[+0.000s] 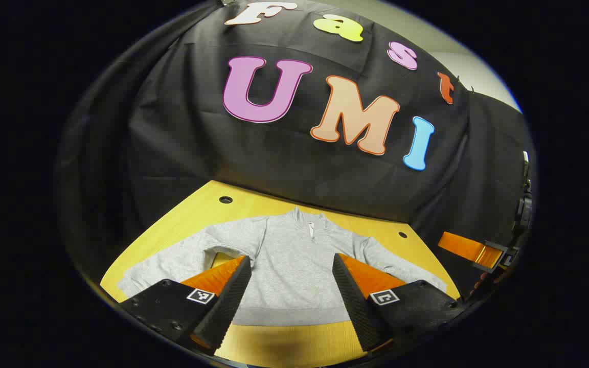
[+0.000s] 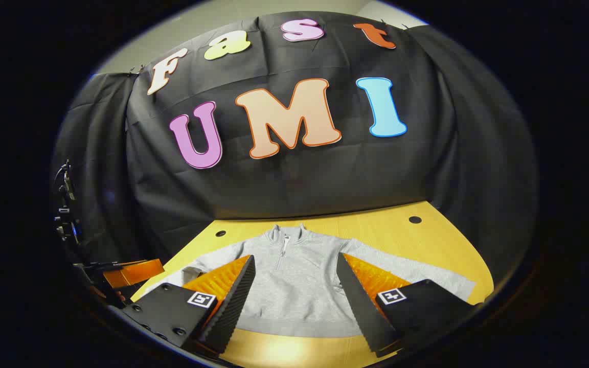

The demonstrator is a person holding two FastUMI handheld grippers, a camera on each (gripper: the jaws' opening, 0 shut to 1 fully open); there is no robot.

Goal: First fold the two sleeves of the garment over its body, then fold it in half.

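A grey zip-neck sweater [image 1: 294,276] lies flat on the yellow table [image 1: 207,204], collar toward the wall and hem toward me. Both sleeves are spread outward: the left sleeve [image 1: 172,263] and the right sleeve [image 1: 397,263]. My left gripper [image 1: 291,258] hovers open above the hem side with nothing between its fingers. In the right gripper view the same sweater [image 2: 294,286] lies under my right gripper [image 2: 295,257], also open and holding nothing. The right gripper [image 1: 466,249] appears at the far right of the left gripper view, and the left gripper [image 2: 133,273] at the far left of the right gripper view.
The table has small round holes near its back corners [image 1: 225,199] [image 2: 415,220]. The black cloth wall hangs right behind the table. A dark stand with clamps [image 2: 64,214] stands off the table's side. Bare tabletop [image 2: 427,240] shows beside the sweater's right sleeve.
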